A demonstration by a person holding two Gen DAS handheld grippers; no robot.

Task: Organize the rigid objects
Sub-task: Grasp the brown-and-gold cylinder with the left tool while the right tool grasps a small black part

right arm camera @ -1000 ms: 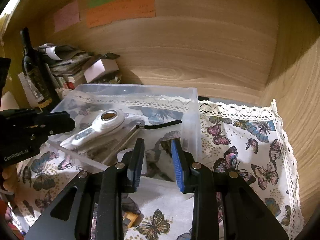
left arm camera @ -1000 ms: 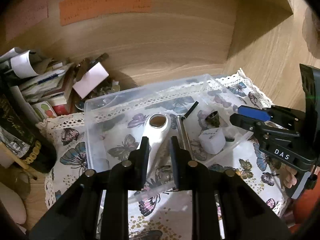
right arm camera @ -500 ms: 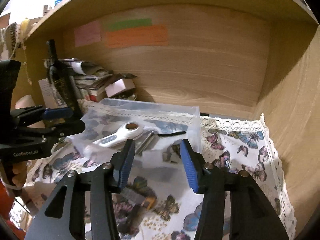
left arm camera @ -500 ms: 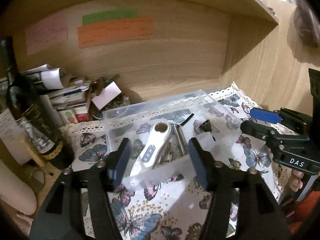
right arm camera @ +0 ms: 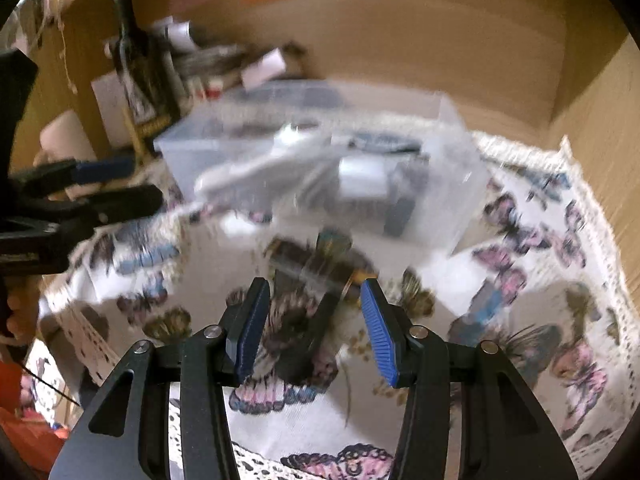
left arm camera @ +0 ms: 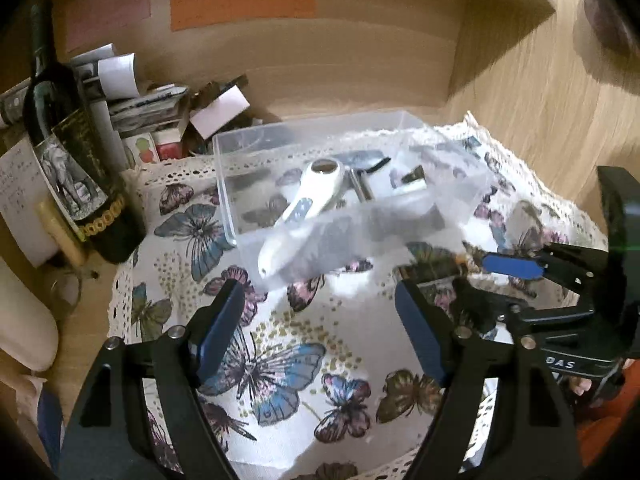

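Note:
A clear plastic box (left arm camera: pixel 224 184) stands on the butterfly cloth (left arm camera: pixel 280 360) and shows blurred in the right wrist view (right arm camera: pixel 460 200). It holds a white handheld device (left arm camera: pixel 304 200), a metal rod (left arm camera: pixel 360 186), a white block (right arm camera: pixel 362 180) and small dark parts. My left gripper (left arm camera: pixel 320 332) is open and empty in front of the box, apart from it. My right gripper (right arm camera: pixel 314 328) is open and empty; a dark cylindrical object with a brass end (right arm camera: pixel 316 266) lies on the cloth just beyond its fingertips.
A dark wine bottle (left arm camera: pixel 68 152) stands at the left beside a pile of papers and small boxes (left arm camera: pixel 160 108). Wooden walls close the back and right. Coloured paper notes (left arm camera: pixel 240 2) hang on the back wall. The right gripper shows in the left wrist view (left arm camera: pixel 500 284).
Both grippers have opened wide and pulled back from the box toward the front of the cloth. The box and its contents stay in place.

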